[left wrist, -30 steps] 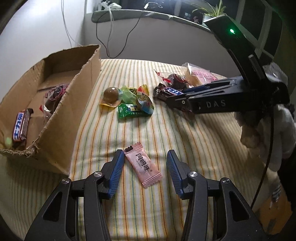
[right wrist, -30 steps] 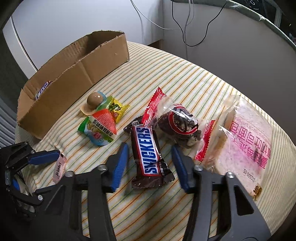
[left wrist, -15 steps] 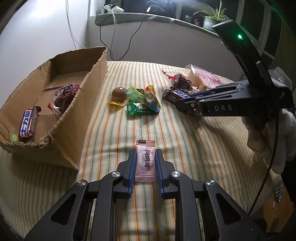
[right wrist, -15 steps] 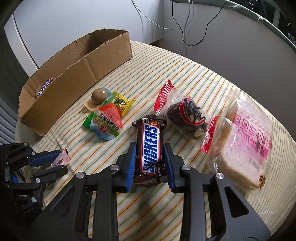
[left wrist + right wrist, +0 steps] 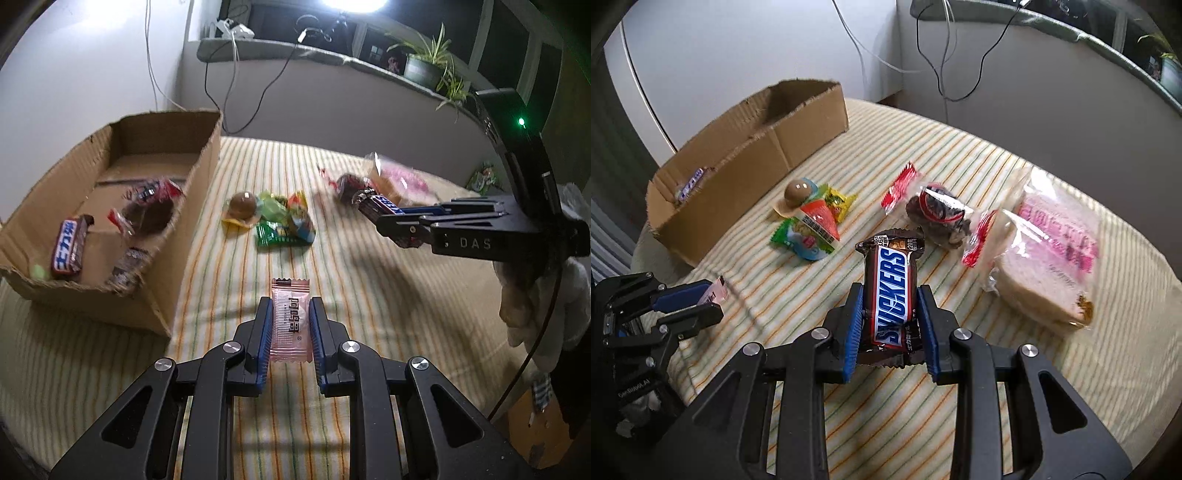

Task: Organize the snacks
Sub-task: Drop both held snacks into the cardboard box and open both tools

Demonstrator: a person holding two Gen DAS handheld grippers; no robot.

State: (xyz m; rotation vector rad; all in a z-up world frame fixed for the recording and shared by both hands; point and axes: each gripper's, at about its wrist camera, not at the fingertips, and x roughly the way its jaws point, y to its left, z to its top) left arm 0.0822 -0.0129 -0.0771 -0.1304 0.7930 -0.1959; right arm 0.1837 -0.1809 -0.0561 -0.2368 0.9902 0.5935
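Both grippers have closed on their targets since the earlier frames and begun lifting. Left gripper [image 5: 290,325] now pinches the pink sachet [image 5: 290,317] by its long edges, sachet upright between the pads, clear of the striped cloth [image 5: 369,314]. Right gripper [image 5: 890,317] has clamped the Snickers [image 5: 891,295] across its width, lower half in the pads, top end free.

Edge-wise grips suit flat wrappers: pads bear on the stiffest sides, so neither should slide.

Box [image 5: 173,221] sits left, well apart from both, open-topped, already holding bars and a wrapped cake: judged the drop target.

Left on the cloth: candy cluster [image 5: 809,221], wrapped cake [image 5: 938,214], bread pack [image 5: 1045,258]. Task judged roughly half done.
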